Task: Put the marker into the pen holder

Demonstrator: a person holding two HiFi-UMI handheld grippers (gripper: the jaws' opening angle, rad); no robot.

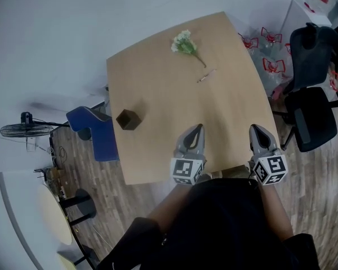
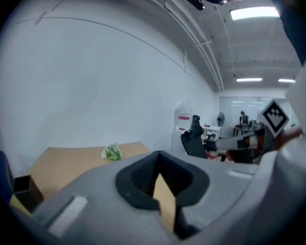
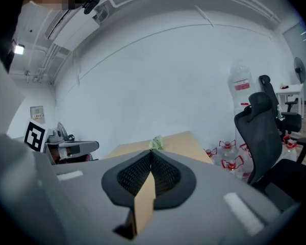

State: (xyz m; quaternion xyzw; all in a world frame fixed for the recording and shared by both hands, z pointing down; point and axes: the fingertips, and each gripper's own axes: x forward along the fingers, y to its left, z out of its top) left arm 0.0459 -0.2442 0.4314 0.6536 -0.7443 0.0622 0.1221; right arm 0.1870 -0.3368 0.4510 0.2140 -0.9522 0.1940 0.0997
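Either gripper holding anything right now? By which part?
Nothing is held. The left gripper and right gripper are both shut and empty; the marker lies on the table, apart from both.

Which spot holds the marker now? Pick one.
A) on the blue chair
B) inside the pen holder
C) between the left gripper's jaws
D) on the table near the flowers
D: the marker lies on the table near the flower sprig, well apart from the pen holder.
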